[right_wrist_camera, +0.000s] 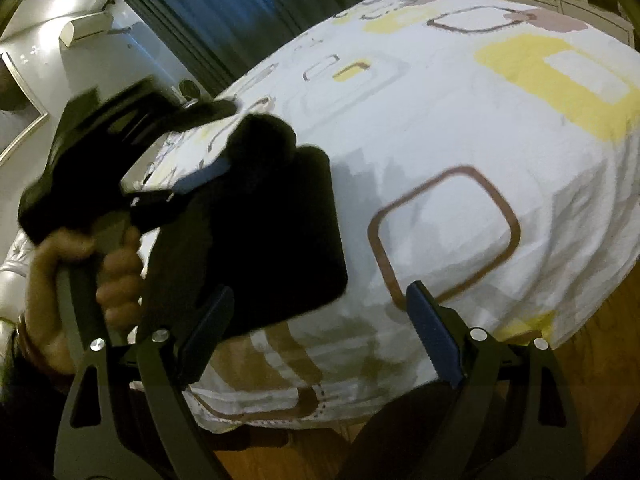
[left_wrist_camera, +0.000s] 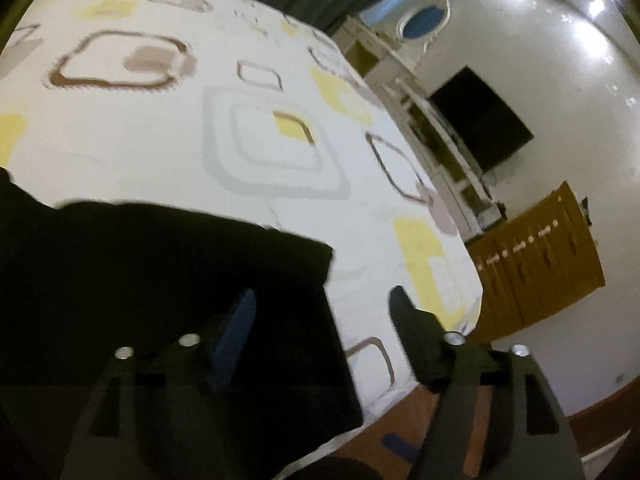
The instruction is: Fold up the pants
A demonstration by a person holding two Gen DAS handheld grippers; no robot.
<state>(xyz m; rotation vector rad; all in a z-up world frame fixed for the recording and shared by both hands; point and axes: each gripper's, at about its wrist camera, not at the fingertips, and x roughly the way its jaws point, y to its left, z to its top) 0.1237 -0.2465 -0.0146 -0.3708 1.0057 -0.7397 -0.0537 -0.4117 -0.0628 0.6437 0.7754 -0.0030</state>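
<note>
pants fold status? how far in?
Looks done: black pants lie as a compact folded block on the patterned bedsheet. In hand: nothing; left gripper and right gripper are both open, jaws apart. Left: possibly a final fold; can't tell.

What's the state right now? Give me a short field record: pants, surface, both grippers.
pants: black pants lying folded on the bed, near its edge
surface: bed sheet, white with yellow and brown squares
left gripper: left gripper open, holding nothing, one finger over the pants
right gripper: right gripper open, holding nothing, above the bed edge
hand: person's hand on the left gripper's handle, seen in the right wrist view
</note>
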